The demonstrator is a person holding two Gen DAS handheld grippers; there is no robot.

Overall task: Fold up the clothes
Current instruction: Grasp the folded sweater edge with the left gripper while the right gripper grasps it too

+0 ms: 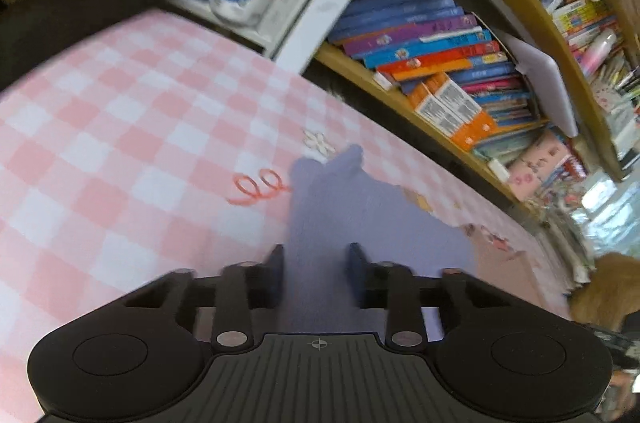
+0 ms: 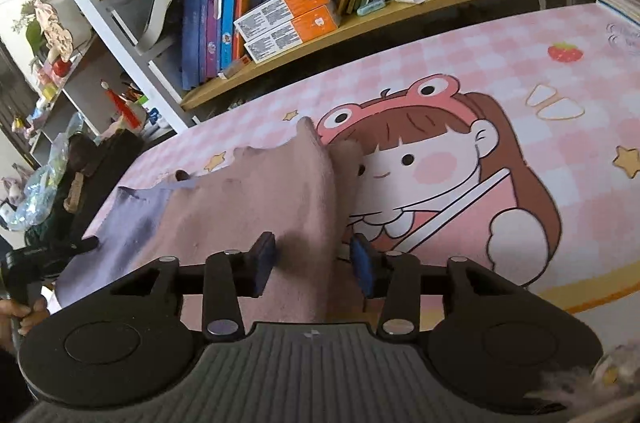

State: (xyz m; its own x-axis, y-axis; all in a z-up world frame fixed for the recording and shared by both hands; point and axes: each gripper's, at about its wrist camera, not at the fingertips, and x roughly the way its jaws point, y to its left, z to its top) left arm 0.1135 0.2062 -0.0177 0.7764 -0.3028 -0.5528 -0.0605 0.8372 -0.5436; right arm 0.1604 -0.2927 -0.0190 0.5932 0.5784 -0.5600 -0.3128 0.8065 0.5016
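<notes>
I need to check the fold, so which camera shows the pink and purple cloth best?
The right wrist view: the cloth lies spread on the checked table cover, pink layer over purple, scalloped edge visible. The left wrist view shows only a blurred purple patch between its fingers.

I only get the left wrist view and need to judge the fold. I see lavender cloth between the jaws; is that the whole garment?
Observer: No, the right wrist view shows a pink layer lying over the lavender cloth.
Operator: Is the right gripper gripping it?
Observer: No, the right gripper is open, the pink layer's edge loose between its jaws.
Operator: What lies beyond?
Observer: A cartoon girl print on the table cover.
</notes>
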